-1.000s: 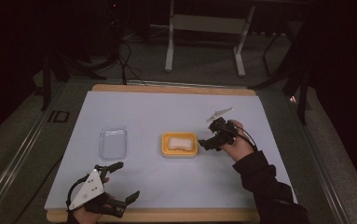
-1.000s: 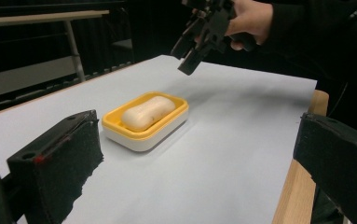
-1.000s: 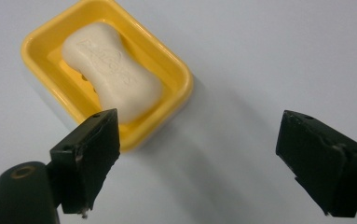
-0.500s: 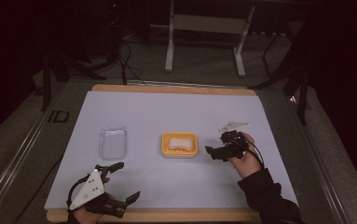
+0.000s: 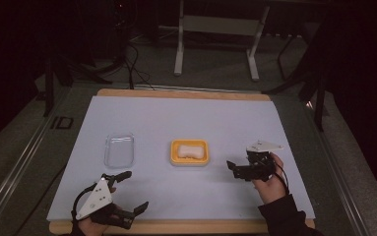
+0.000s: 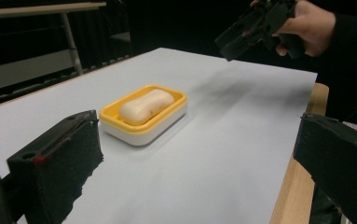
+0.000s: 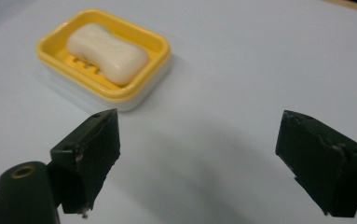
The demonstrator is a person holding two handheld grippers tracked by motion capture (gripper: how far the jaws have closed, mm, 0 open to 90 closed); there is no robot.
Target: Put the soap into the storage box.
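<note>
A white bar of soap (image 5: 189, 149) lies in a yellow soap dish (image 5: 175, 159) at the middle of the white table. My right gripper (image 5: 232, 168) hovers to the right of the dish, open and holding nothing, pointing left at it. In the right gripper view the soap (image 7: 106, 46) and dish (image 7: 160, 52) lie beyond the spread jaws of my right gripper (image 7: 204, 156). My left gripper (image 5: 133, 192) rests open near the front left edge. Its own view has the dish (image 6: 136, 133) with the soap (image 6: 147, 106) ahead of my left gripper (image 6: 197, 161), and the right gripper (image 6: 255, 28) farther off.
A clear plastic lid or tray (image 5: 119, 150) lies flat left of the dish. The wooden table edge (image 5: 186, 227) runs along the front. Dark floor, cables and a metal stand (image 5: 215, 29) sit beyond the far edge.
My right gripper has drawn back from the dish, to the right and toward the front. The left gripper has stayed put.
</note>
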